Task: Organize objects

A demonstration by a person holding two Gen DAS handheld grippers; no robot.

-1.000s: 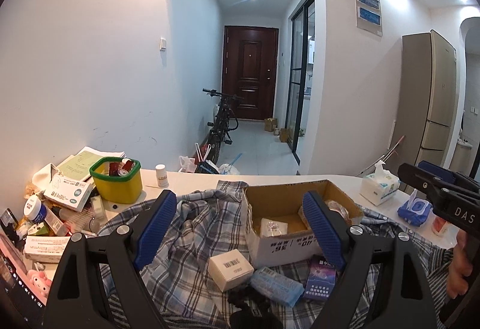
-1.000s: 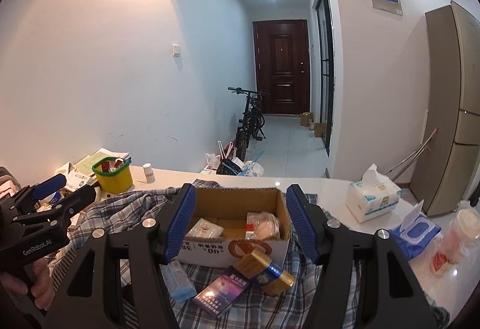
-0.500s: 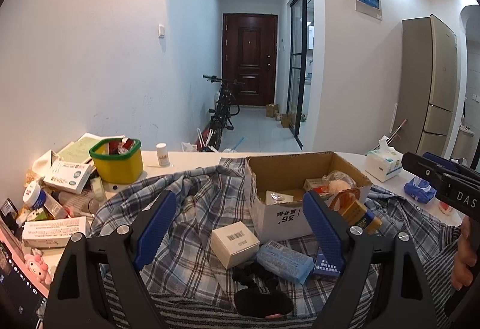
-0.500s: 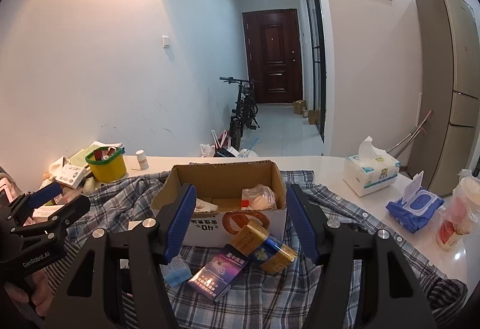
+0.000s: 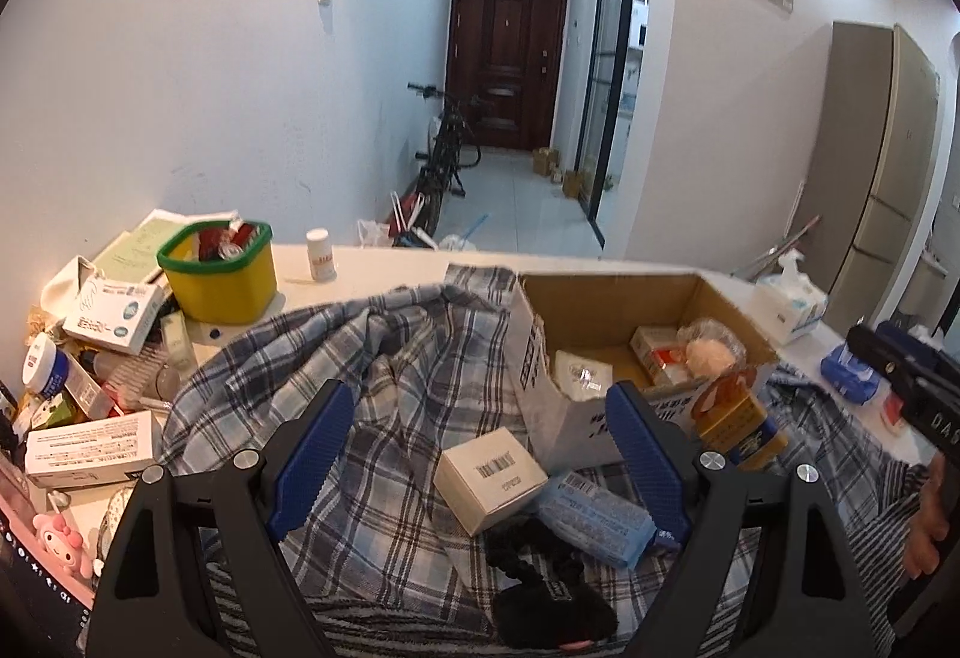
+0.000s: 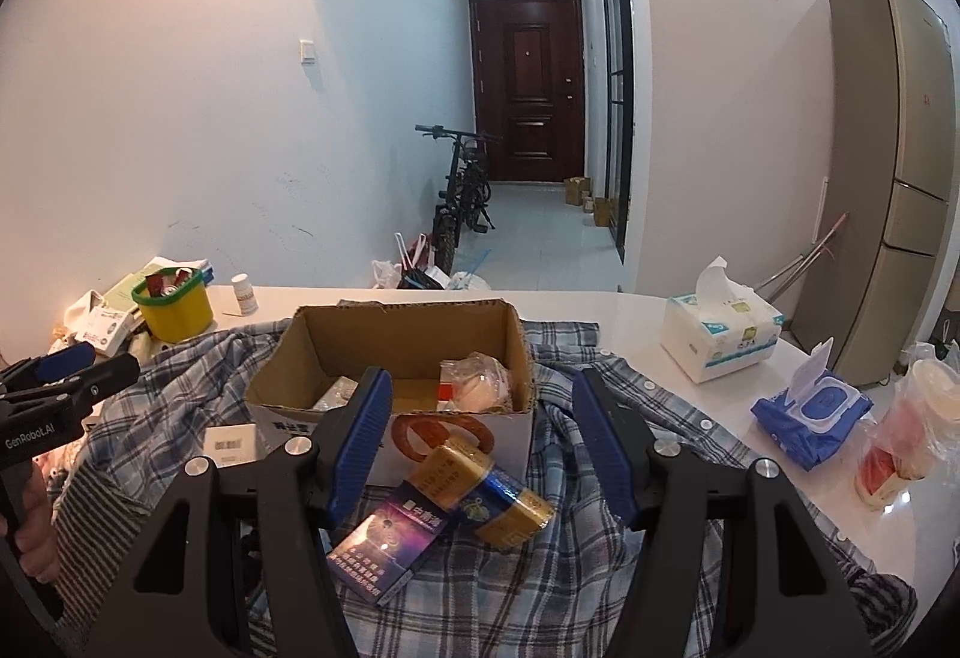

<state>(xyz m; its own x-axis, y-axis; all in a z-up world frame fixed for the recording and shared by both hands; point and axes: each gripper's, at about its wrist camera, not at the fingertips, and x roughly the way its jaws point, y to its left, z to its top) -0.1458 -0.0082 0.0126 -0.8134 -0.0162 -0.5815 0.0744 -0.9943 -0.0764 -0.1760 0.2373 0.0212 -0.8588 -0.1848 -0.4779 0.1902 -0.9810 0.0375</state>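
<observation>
Loose packets strewn on the plaid shirt (image 5: 360,388) beside the cardboard box (image 6: 390,334), awaiting sorting; left gripper (image 5: 480,454) spread wide above white box (image 5: 489,469); right gripper (image 6: 480,442) parted, empty, above gold pack (image 6: 480,487).

A shirt (image 5: 384,376) lies spread over the table (image 6: 636,310), and an open cardboard box (image 6: 396,334) sits on it toward the back. In front of the box, on the shirt, lie a gold carton (image 6: 486,490) and a flat pack (image 6: 390,544) just left of it; further left are a small white box (image 5: 489,469) and a wrapped packet (image 5: 594,517). A tub (image 5: 219,277) stands at the table's far left, a tissue pack (image 6: 717,337) and wipes (image 6: 810,412) at its right.
</observation>
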